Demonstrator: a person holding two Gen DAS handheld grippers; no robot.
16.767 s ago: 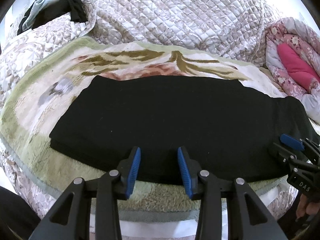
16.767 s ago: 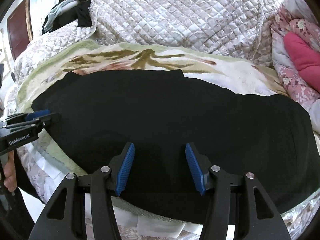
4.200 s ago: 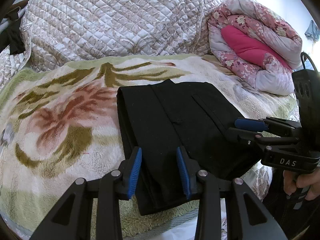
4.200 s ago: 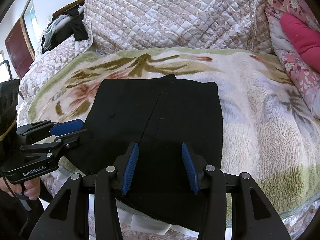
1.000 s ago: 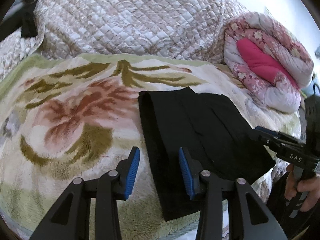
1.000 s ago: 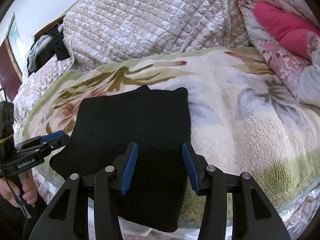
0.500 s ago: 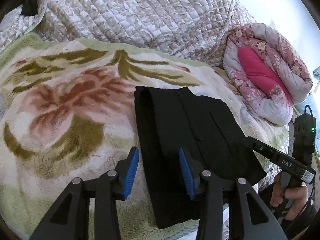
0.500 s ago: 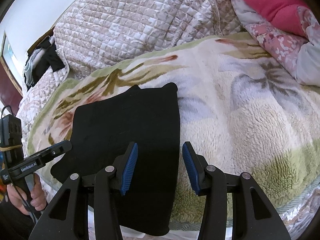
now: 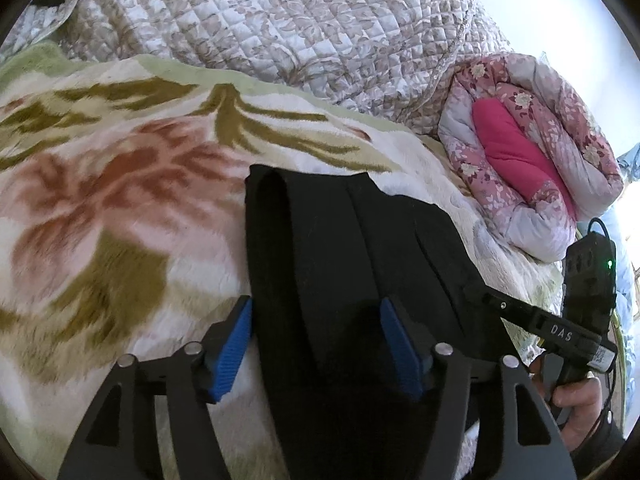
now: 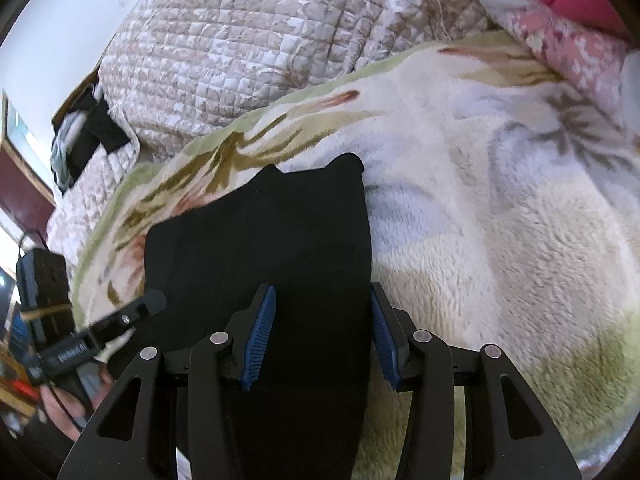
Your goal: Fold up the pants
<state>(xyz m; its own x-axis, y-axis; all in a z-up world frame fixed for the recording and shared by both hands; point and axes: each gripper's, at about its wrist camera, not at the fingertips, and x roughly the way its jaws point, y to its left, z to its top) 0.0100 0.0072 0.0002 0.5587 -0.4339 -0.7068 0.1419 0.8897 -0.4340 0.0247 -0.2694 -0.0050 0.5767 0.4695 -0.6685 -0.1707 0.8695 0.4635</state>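
Folded pants (image 9: 352, 264) lie on the blanket (image 9: 120, 208) near its front edge, quilted cover (image 9: 280, 32) heaped behind the pants, rolled duvet (image 9: 532, 168) behind and to their right, left gripper (image 9: 316, 344) over their left edge, right gripper (image 10: 320, 340) over their right edge (both spread).

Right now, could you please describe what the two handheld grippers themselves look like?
Both the left gripper and the right gripper have black skeletal frames with triangular cut-outs, silver pivot pins and ribbed blue pads on the fingers. The right one, seen from the left camera, carries white "DAS" lettering, a black box with a green light and a thin black cable.
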